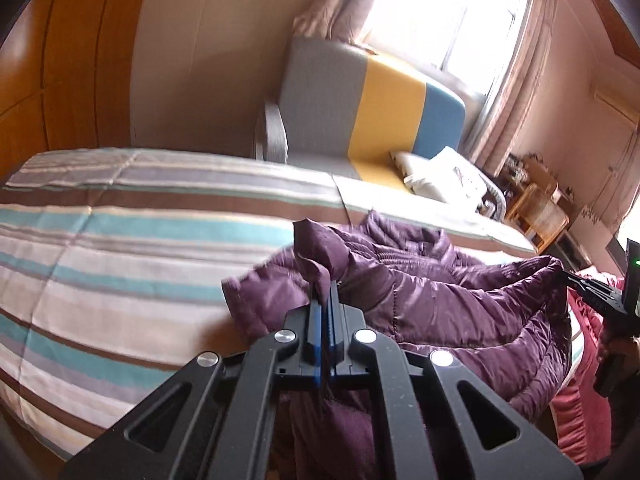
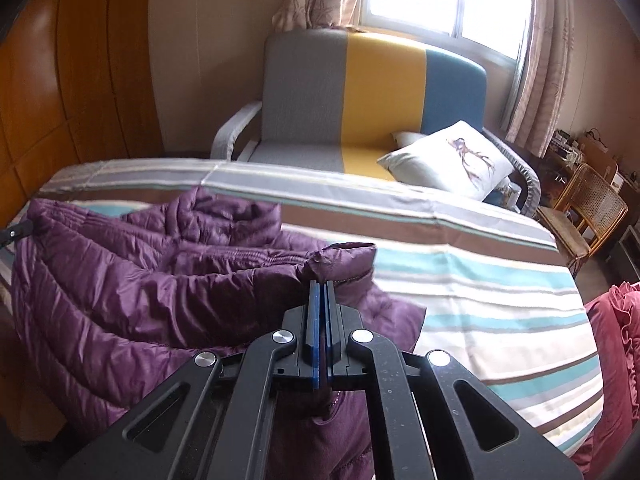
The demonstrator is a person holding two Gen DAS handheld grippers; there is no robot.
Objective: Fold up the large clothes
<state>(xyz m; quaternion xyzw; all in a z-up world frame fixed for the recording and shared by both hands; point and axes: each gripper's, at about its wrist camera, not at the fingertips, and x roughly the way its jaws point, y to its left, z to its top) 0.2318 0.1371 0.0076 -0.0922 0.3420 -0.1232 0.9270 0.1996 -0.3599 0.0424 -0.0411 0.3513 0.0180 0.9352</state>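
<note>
A purple quilted puffer jacket (image 1: 432, 300) lies bunched on the striped bed, partly hanging over its near edge; it also shows in the right wrist view (image 2: 140, 300). My left gripper (image 1: 325, 292) is shut on a pinched edge of the jacket and lifts it above the bed. My right gripper (image 2: 322, 286) is shut on another edge of the jacket. The right gripper also shows at the far right of the left wrist view (image 1: 576, 280), holding the jacket's other end. The jacket hangs between the two grippers.
The bed (image 1: 120, 260) has a striped cover in teal, brown and white. Behind it stands a grey, yellow and blue armchair (image 2: 380, 92) with a white pillow (image 2: 452, 160). A wicker chair (image 2: 588, 208) is at right. Red bedding (image 2: 616, 360) lies at the bed's right edge.
</note>
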